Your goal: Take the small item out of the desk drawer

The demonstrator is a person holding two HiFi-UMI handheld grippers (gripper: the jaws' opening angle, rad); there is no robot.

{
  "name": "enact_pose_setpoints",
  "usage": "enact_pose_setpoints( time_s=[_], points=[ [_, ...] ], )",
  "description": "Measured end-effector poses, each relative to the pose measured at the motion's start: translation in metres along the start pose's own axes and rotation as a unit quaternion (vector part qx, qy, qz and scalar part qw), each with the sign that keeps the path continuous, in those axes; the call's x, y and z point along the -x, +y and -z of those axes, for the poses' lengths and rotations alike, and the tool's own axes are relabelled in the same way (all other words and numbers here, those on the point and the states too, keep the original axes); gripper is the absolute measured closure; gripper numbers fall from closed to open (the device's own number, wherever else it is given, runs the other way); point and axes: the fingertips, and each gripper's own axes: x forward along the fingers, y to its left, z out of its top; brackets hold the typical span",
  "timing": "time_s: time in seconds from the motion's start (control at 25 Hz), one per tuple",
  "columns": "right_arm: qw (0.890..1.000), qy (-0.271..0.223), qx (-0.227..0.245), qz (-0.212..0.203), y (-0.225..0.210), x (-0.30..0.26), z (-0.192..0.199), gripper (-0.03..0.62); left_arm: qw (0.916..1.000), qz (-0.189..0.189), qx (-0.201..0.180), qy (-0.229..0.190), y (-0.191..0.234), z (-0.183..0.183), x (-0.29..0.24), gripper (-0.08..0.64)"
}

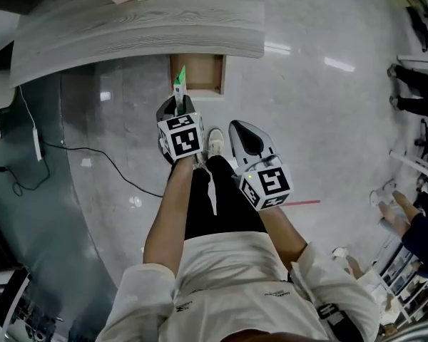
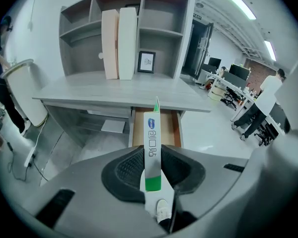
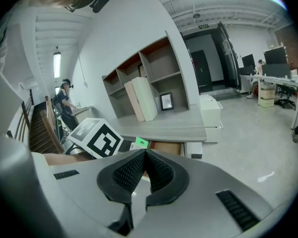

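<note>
A slim white box (image 2: 152,133) with a green band and a blue logo stands upright between the pads of my left gripper (image 2: 154,155), which is shut on it. From the head view that left gripper (image 1: 177,107) is raised above the floor in front of the open wooden drawer (image 1: 201,74), and the box's green tip (image 1: 179,79) sticks out ahead of it. My right gripper (image 1: 244,132) hangs beside it to the right, jaws shut with nothing between them. In the right gripper view its pads meet at the tips (image 3: 146,151), with the box's green end (image 3: 140,143) just beyond.
The grey desk top (image 1: 135,23) overhangs the drawer (image 2: 156,128); shelves above it hold two tall folders (image 2: 119,43) and a framed picture (image 2: 146,62). A cable (image 1: 93,155) trails on the floor at left. People sit at desks at far right (image 2: 268,98).
</note>
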Motion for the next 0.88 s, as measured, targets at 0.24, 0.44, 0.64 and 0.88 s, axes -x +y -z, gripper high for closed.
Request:
enact_pose_setpoints(
  time_s=[0.24,0.44,0.64,0.88],
  points=[
    [1.0,-0.007,-0.001,0.006,0.015,0.026,-0.029,0.561,0.9999,0.01,-0.002,-0.012,-0.011,-0.014,0.052,0.459],
    [1.0,-0.022,0.003,0.003,0.025,0.041,-0.057,0.561,0.9988,0.02,-0.018,-0.041,-0.021,-0.037,0.095,0.459],
    [0.999,-0.043,0.003,0.002,0.036,0.062,-0.085,0.561,0.9967,0.025,-0.029,-0.072,-0.029,-0.063,0.144,0.46],
    [0.998,-0.065,0.013,-0.007,0.056,0.086,-0.119,0.561,0.993,0.03,-0.034,-0.109,-0.035,-0.089,0.203,0.46]
  ],
)
